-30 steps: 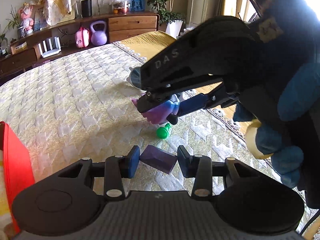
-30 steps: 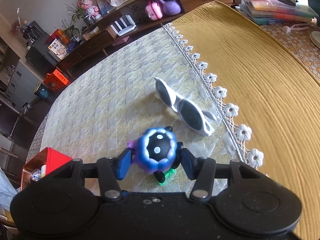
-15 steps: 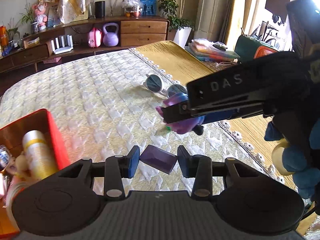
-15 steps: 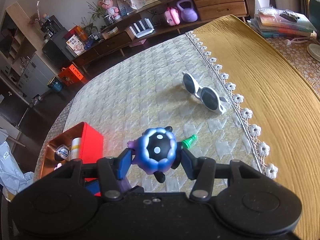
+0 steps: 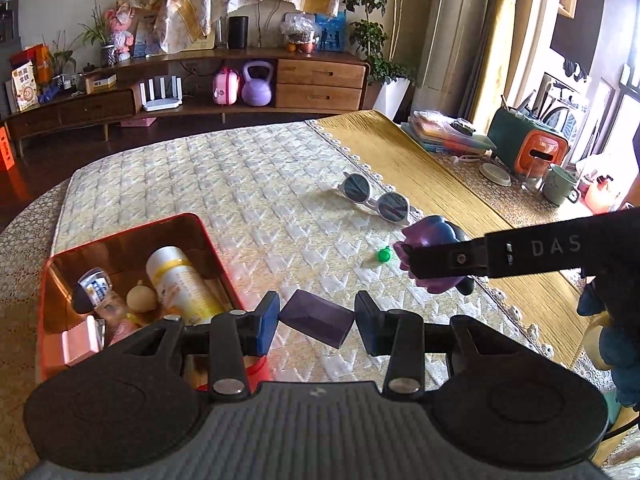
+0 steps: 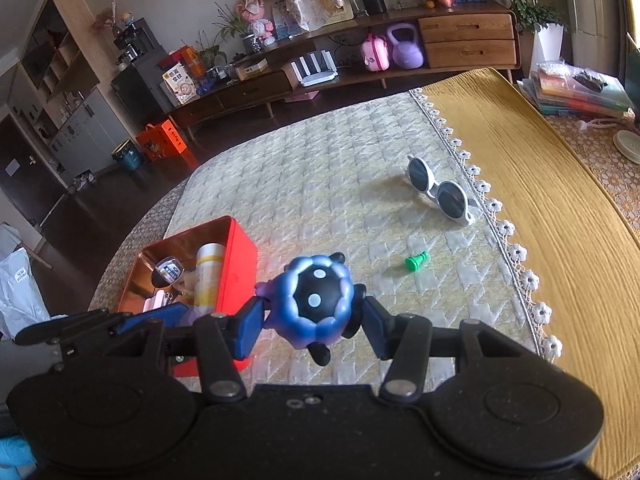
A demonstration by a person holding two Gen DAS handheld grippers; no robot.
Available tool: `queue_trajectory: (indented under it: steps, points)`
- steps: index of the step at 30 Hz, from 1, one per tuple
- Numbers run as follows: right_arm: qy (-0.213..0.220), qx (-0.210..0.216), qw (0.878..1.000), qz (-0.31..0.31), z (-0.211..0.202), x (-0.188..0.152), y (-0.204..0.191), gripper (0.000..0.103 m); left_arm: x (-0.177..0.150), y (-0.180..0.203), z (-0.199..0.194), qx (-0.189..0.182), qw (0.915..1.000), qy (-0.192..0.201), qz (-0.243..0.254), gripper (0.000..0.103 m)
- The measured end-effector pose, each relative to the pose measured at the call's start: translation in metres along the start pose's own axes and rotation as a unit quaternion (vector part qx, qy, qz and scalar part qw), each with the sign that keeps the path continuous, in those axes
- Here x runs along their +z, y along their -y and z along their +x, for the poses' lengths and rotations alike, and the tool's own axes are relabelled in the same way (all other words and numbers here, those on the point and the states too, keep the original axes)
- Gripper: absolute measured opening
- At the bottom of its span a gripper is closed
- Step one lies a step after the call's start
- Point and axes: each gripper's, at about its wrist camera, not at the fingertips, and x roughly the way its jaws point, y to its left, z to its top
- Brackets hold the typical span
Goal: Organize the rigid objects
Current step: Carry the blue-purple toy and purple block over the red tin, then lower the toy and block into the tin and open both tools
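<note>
My left gripper [image 5: 316,320] is shut on a small dark purple block [image 5: 317,319], held above the quilted cloth just right of the red tin box [image 5: 132,236]. My right gripper [image 6: 314,322] is shut on a round blue-and-purple toy figure [image 6: 314,300] with a black face and white dots; the same toy [image 5: 430,240] and right gripper [image 5: 448,258] show at the right of the left wrist view. The red tin box [image 6: 240,248] holds a white-and-yellow bottle [image 5: 180,284] and several small items. White sunglasses [image 6: 440,192] and a green chess piece [image 6: 416,261] lie on the cloth.
A yellow runner [image 6: 560,200] with a lace flower edge covers the table's right side. Books, a cup [image 5: 560,188] and an orange-fronted box [image 5: 536,148] stand at the far right. A low wooden sideboard [image 5: 200,88] lines the back wall.
Both grippers rose and drew back toward the left with their objects. The red box and its contents came into view; the sunglasses and green piece now lie farther away.
</note>
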Motion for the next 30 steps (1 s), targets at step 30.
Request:
queue_trajectory:
  steps: [30]
  points:
    - [-0.013,0.004,0.985,-0.175,0.072,-0.009,-0.139,0.052,0.019,-0.176,-0.005,0.105,0.9915,-0.003,-0.077,0.040]
